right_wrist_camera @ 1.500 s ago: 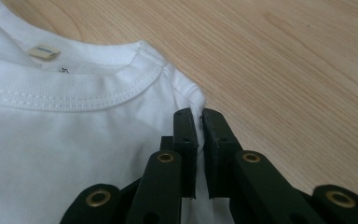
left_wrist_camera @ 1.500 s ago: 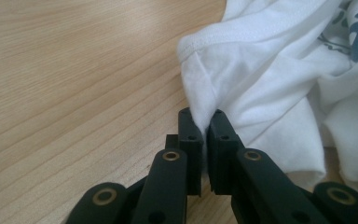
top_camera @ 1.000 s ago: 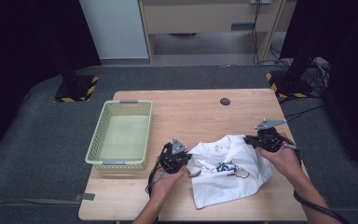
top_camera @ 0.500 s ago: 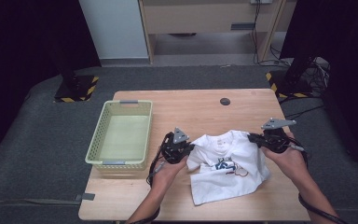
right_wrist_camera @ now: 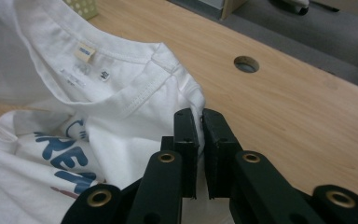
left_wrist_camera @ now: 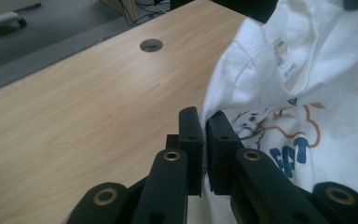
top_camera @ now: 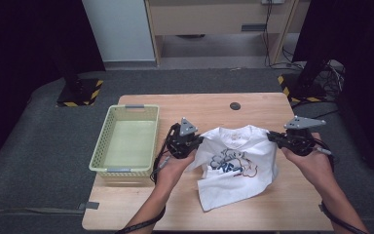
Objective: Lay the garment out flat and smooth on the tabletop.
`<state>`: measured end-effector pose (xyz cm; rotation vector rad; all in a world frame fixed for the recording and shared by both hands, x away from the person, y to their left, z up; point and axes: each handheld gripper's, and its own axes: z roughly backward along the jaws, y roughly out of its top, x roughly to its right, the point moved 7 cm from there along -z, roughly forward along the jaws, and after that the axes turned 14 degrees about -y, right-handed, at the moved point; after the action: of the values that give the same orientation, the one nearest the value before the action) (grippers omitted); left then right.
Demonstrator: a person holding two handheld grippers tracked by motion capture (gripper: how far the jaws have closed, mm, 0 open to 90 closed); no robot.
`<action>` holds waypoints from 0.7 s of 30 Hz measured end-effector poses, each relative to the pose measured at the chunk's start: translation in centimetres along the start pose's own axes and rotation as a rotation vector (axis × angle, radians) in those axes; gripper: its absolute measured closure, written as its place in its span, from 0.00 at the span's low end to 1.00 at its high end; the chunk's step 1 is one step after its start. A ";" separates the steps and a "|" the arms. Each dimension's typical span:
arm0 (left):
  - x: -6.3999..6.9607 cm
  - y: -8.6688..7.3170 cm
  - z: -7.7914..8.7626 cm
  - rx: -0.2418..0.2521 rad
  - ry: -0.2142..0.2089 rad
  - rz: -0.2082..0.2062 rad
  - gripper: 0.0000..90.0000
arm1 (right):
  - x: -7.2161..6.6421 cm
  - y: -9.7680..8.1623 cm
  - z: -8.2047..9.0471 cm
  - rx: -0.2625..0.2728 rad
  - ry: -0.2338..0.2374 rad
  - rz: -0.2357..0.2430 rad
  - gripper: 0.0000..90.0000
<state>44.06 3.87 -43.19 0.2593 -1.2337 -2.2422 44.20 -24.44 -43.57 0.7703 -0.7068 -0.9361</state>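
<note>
A white T-shirt (top_camera: 236, 163) with a blue and orange print hangs between my two grippers above the wooden table (top_camera: 209, 105), its lower part still resting on the wood. My left gripper (top_camera: 198, 141) is shut on the shirt's left shoulder. My right gripper (top_camera: 271, 136) is shut on the right shoulder. In the left gripper view the black jaws (left_wrist_camera: 204, 140) pinch the white T-shirt (left_wrist_camera: 303, 70) fabric beside the collar. The right gripper view shows the jaws (right_wrist_camera: 200, 135) pressed on the T-shirt (right_wrist_camera: 121, 107) seam, with the neck label visible.
A pale green plastic basket (top_camera: 126, 141) stands empty on the table's left side. A round cable hole (top_camera: 234, 106) sits near the far edge. Grey carpet surrounds the table, with black stands and cables at the far right.
Both grippers have risen, lifting the shirt's shoulders off the table, and moved apart so the collar area is stretched between them.
</note>
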 end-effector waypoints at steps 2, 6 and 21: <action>-0.7 0.7 -0.1 -0.020 0.012 -0.003 0.96 | 0.3 0.6 0.1 0.002 -0.013 0.005 0.94; -2.5 1.5 -1.1 -0.077 0.026 0.005 0.96 | 0.9 0.9 -1.6 -0.018 -0.026 -0.008 0.94; -9.0 0.0 -4.0 -0.151 0.128 0.149 0.56 | 0.4 -0.8 -9.3 -0.125 -0.065 -0.078 0.60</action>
<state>53.17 6.08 -46.33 0.2409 -0.9795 -2.1416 51.46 -22.66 -49.09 0.6636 -0.6719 -1.0699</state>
